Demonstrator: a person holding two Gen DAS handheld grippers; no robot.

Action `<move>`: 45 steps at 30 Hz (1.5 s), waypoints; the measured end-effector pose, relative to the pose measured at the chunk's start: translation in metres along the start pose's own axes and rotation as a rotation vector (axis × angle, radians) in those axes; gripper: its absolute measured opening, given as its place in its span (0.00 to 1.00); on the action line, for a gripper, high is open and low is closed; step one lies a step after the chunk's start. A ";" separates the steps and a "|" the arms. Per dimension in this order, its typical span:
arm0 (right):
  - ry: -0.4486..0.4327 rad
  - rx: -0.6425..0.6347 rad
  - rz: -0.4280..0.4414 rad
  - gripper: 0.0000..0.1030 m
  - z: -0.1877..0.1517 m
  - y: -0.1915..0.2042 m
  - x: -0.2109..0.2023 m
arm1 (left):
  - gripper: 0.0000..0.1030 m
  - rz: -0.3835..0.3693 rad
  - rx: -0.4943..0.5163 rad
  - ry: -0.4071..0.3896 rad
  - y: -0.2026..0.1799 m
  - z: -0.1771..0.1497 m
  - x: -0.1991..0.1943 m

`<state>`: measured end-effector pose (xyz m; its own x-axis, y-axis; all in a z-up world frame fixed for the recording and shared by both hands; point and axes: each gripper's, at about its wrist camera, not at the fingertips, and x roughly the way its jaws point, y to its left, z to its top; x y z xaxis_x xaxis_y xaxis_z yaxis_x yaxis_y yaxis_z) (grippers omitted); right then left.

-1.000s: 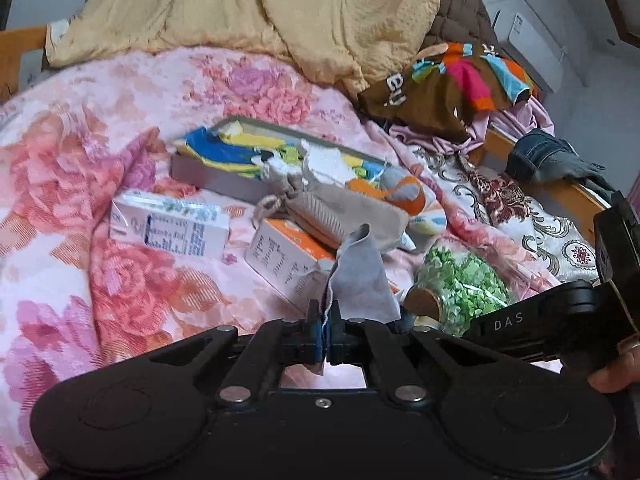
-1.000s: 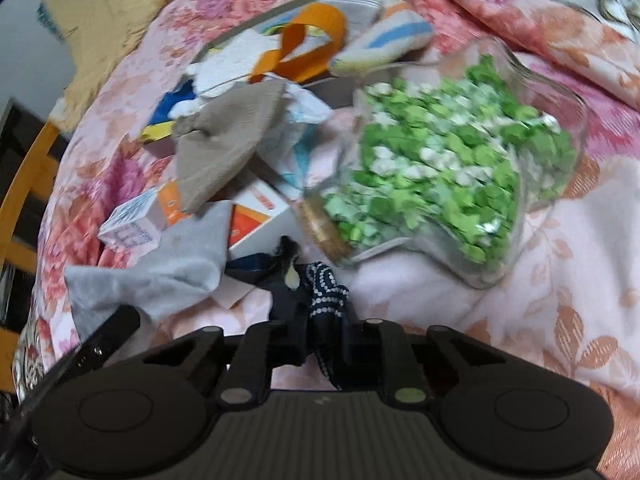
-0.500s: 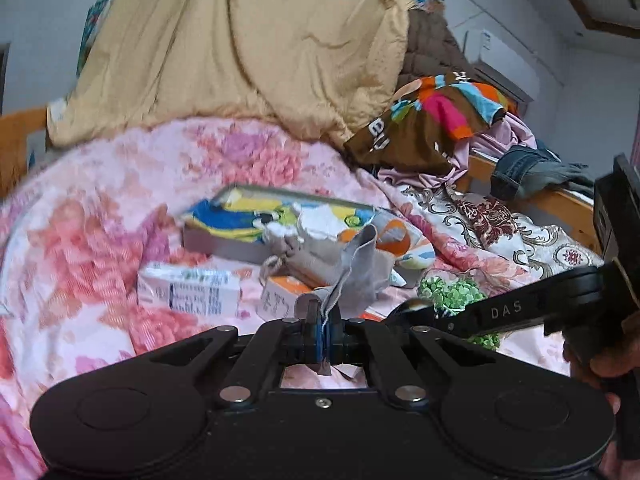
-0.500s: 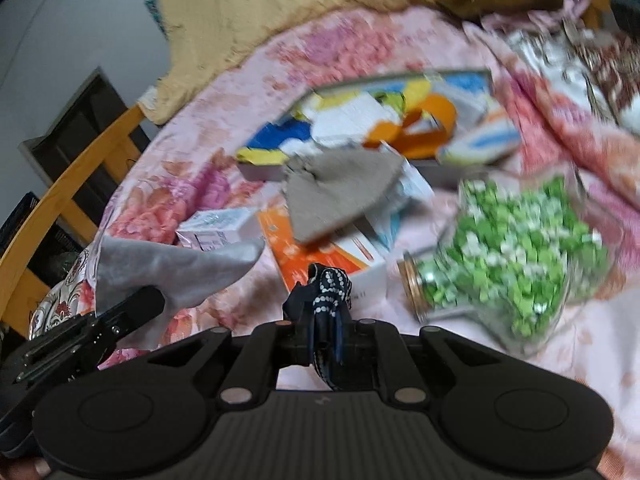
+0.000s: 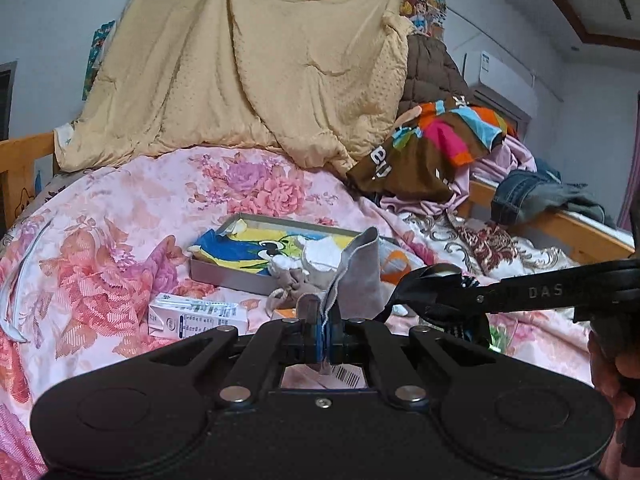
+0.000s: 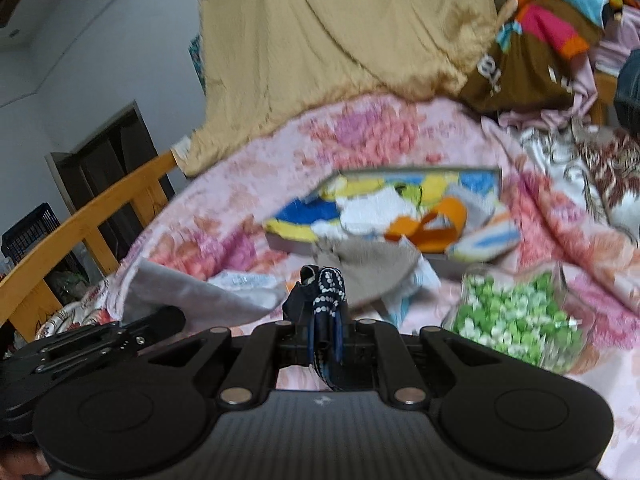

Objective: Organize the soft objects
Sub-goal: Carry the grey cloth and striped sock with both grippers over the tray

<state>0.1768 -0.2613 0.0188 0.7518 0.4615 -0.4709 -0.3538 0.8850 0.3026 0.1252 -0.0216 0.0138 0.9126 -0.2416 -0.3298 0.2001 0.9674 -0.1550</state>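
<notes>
Across the last second our two views have swung from looking down onto the pink floral bedspread (image 5: 132, 216) to looking level along it, so the draped yellow quilt (image 5: 256, 72) and the wall behind now fill the upper frame. We read that as both grippers having lifted clear of the clutter, each carrying its piece.

The shallow grey cardboard tray (image 5: 224, 272), lined with a blue-and-yellow cartoon cloth and already holding white and orange soft pieces, sits further ahead than before and remains the likely place for what we hold. The clear glass jar of green paper stars (image 6: 516, 316) lies on its side to the right, and the white printed carton (image 5: 196, 318) lies near the left gripper; both are hard items we would leave alone.

Our left gripper (image 5: 325, 334) has its jaws pressed together on the grey felt-like cloth (image 5: 358, 276), which stands up from the fingers, off the bed. Our right gripper (image 6: 325, 342) is clamped on the dark navy fabric with white dots (image 6: 326, 286), bunched above the fingers and also trailing below them.

With both pieces airborne, the pick-up looks done; we judge the next move is a carry forward to the tray, keeping the trailing ends from snagging the beige drawstring pouch (image 6: 370, 262) in between.
</notes>
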 end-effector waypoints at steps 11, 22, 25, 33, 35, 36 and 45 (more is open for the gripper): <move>-0.145 -0.022 -0.052 0.10 0.028 -0.012 0.003 | 0.01 -0.010 0.033 -0.065 -0.002 0.060 0.037; -0.223 0.110 -0.072 0.10 0.070 -0.066 0.059 | 0.01 -0.022 0.064 -0.043 -0.019 0.100 0.136; -0.238 0.136 -0.061 0.10 0.077 -0.076 0.071 | 0.01 -0.022 0.055 -0.023 -0.022 0.100 0.165; -0.222 0.215 -0.056 0.10 0.079 -0.102 0.098 | 0.01 -0.009 0.059 0.027 -0.024 0.095 0.225; -0.213 0.227 -0.057 0.10 0.077 -0.107 0.100 | 0.01 -0.007 0.065 0.048 -0.024 0.092 0.238; -0.211 0.237 -0.055 0.10 0.077 -0.110 0.102 | 0.01 -0.007 0.067 0.056 -0.024 0.090 0.243; -0.185 0.295 -0.068 0.11 0.076 -0.128 0.118 | 0.01 -0.005 0.066 0.118 -0.027 0.076 0.272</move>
<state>0.3537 -0.3249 -0.0126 0.8657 0.3596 -0.3481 -0.1439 0.8450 0.5150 0.3954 -0.1082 -0.0008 0.8643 -0.2495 -0.4367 0.2309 0.9682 -0.0963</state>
